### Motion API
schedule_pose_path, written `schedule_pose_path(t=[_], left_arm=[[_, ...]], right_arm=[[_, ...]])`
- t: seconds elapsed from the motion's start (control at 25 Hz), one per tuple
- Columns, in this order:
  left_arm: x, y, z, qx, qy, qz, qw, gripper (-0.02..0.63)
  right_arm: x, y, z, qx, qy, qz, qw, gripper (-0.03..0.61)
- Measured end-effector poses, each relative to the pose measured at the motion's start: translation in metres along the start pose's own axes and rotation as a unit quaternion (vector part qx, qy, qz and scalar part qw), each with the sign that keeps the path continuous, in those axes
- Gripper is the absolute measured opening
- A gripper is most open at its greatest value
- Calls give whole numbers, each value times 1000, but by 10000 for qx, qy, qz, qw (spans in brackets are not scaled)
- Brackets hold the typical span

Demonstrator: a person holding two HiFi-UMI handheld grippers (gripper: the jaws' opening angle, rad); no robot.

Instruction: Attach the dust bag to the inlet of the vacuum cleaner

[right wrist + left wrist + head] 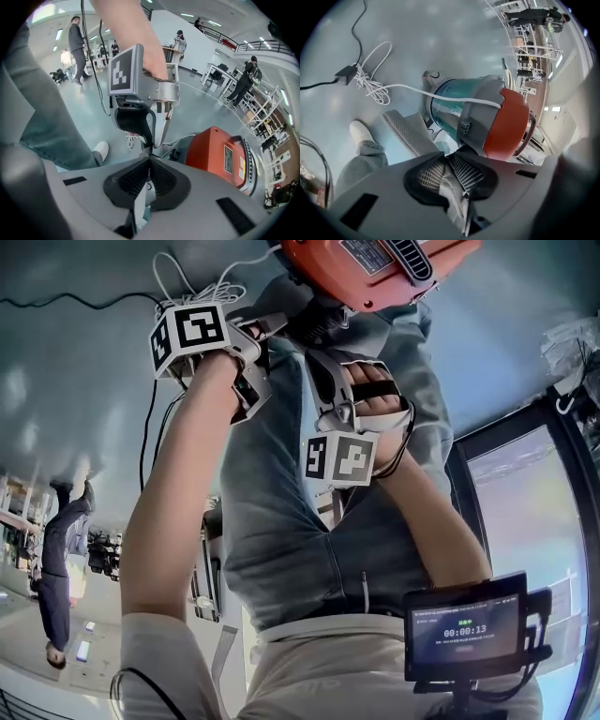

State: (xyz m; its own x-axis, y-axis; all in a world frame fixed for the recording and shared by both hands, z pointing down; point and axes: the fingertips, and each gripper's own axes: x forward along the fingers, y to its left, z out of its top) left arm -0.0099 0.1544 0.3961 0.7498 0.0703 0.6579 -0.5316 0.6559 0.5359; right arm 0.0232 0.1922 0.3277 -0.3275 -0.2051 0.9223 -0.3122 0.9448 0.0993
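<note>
Up top in the head view lies the orange vacuum cleaner (375,266), with the left gripper (251,343) and right gripper (323,371) close together just under it

Left gripper view: the jaws are clamped on a pale fold of the dust bag (452,187), right in front of the vacuum cleaner

Right gripper view: the jaws are pinched tight on the bag's thin edge, with the left gripper just ahead

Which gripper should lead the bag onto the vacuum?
Probably left: the left gripper, shut on the grey fabric dust bag, faces the orange-and-teal vacuum cleaner head-on; the right gripper has it off-side.
</note>
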Motion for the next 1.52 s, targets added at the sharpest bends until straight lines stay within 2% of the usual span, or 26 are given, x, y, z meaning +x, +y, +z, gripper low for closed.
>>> schedule_pose_path(t=[0.12, 0.32, 0.44, 0.52, 0.6, 0.72, 0.76, 0.84, 0.88, 0.92, 0.96, 1.0, 1.08, 1.12, 1.16, 1.2, 1.28, 1.32, 1.36, 1.44, 1.52], left_arm=[[-2, -2, 1, -76, -249, -195, 9995, 55], [-7, -20, 4, 658, -689, -156, 9953, 54], [-2, -22, 3, 831, -633, -136, 9944, 54], [5, -23, 5, 765, -579, -246, 9951, 55], [7, -29, 7, 896, -615, -334, 9935, 54], [9, -45, 4, 1523, -538, -271, 9865, 38], [13, -49, 5, 1598, -510, -307, 9854, 37], [19, -48, 9, 1425, -574, -400, 9873, 31], [20, -45, 10, 1260, -619, -464, 9890, 31], [21, -43, 10, 1098, -650, -545, 9903, 32], [21, -41, 9, 980, -669, -616, 9910, 32], [21, -41, 9, 920, -682, -658, 9912, 32], [20, -42, 10, 858, -707, -684, 9914, 32], [19, -42, 10, 814, -719, -694, 9917, 32], [19, -43, 10, 774, -722, -703, 9919, 32], [18, -44, 9, 755, -713, -709, 9921, 32], [17, -47, 9, 786, -664, -713, 9921, 32], [17, -49, 9, 824, -630, -722, 9920, 32], [17, -51, 8, 880, -590, -738, 9916, 32], [18, -54, 8, 1056, -481, -764, 9903, 32], [20, -54, 8, 1128, -383, -772, 9899, 32]], right_arm=[[-1, -1, 0, 259, -29, 71, 9996, 14], [-7, -11, -2, 505, -143, -21, 9986, 12], [-2, -6, -14, 858, -61, 130, 9962, 13], [3, -6, -19, 1221, -52, 298, 9921, 14], [0, -8, -15, 1253, -59, 372, 9914, 14], [-11, -8, 1, 990, -244, 125, 9947, 6], [-9, -11, -1, 1059, -202, 15, 9942, 6], [0, -22, -19, 1644, 5, 36, 9864, 6], [1, -26, -27, 2155, -21, 208, 9763, 6], [-2, -26, -31, 2789, -149, 512, 9588, 6], [-6, -22, -34, 3482, -283, 909, 9326, 7], [-11, -15, -37, 4179, -361, 1298, 8984, 8], [-15, -6, -40, 5391, -472, 1800, 8214, 11], [-15, -4, -38, 5797, -551, 1922, 7899, 15], [-14, -2, -33, 6011, -614, 2011, 7710, 82], [-11, 0, -25, 6041, -639, 2083, 7666, 160], [0, 2, -13, 5842, -570, 2088, 7822, 254], [6, 1, -9, 5783, -513, 2020, 7887, 262], [11, -2, -8, 5800, -464, 1950, 7896, 262], [17, -7, -6, 5922, -385, 1909, 7819, 259], [17, -8, -4, 5952, -375, 1818, 7819, 252]])
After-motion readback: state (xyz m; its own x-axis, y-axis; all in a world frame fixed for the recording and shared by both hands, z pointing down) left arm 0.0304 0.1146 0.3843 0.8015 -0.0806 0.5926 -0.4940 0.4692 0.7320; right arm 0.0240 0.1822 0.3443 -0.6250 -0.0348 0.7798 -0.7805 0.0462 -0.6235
